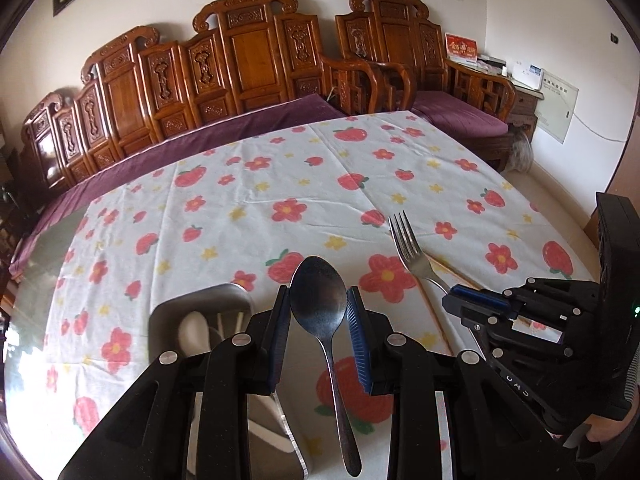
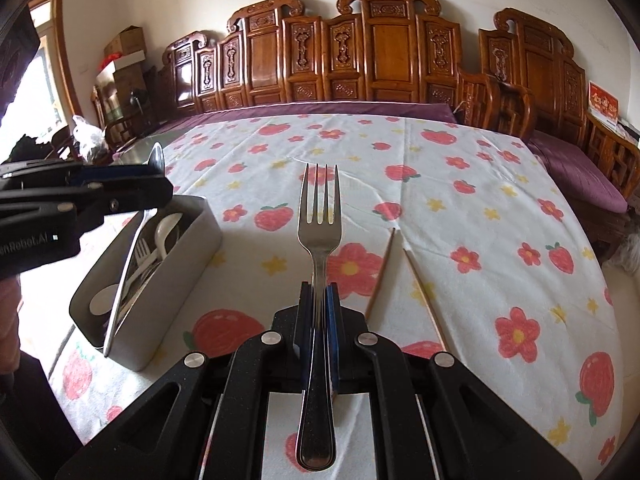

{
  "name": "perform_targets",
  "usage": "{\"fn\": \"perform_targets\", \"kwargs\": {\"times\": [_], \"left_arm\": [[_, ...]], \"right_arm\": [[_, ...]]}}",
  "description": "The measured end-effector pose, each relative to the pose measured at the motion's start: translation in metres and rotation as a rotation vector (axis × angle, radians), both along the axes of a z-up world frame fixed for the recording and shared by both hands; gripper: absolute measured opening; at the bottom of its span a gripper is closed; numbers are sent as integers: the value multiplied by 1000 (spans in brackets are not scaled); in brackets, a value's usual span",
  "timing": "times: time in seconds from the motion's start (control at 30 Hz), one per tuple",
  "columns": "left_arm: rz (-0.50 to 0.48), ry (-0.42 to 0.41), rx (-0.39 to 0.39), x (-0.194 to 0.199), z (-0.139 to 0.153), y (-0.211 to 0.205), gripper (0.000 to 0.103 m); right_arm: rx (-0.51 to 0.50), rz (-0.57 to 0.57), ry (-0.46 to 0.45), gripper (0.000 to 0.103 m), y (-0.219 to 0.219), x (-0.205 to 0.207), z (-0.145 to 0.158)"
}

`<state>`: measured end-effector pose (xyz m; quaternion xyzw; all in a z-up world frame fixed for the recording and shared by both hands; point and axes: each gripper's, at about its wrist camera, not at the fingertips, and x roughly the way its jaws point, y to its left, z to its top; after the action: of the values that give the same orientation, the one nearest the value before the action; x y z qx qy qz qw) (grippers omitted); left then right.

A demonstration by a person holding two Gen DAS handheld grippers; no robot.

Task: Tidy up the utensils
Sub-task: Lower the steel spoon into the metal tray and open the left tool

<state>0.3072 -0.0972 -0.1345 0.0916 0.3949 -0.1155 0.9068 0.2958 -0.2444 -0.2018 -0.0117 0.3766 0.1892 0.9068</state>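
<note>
My left gripper is shut on a metal spoon, its bowl clamped between the blue pads, handle trailing back. It hovers beside the grey utensil box, which holds white plastic utensils. My right gripper is shut on a metal fork, tines pointing forward above the cloth. The fork and right gripper show at the right of the left wrist view. The box and left gripper show at the left of the right wrist view. Two wooden chopsticks lie on the cloth.
The table has a white cloth with red flowers and strawberries. A carved wooden bench with purple cushions runs along the far edge. The table's right edge drops to the floor.
</note>
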Motion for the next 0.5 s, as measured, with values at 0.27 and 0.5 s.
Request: {"fn": "perform_targets", "kwargs": {"times": [0.27, 0.5], "left_arm": [[38, -26, -5, -4, 14, 35, 26], [114, 7, 6, 4, -6, 80, 26]], "right_arm": [[-5, 62, -6, 9, 22, -8, 4], [-8, 104, 9, 9, 39, -14, 2]]}}
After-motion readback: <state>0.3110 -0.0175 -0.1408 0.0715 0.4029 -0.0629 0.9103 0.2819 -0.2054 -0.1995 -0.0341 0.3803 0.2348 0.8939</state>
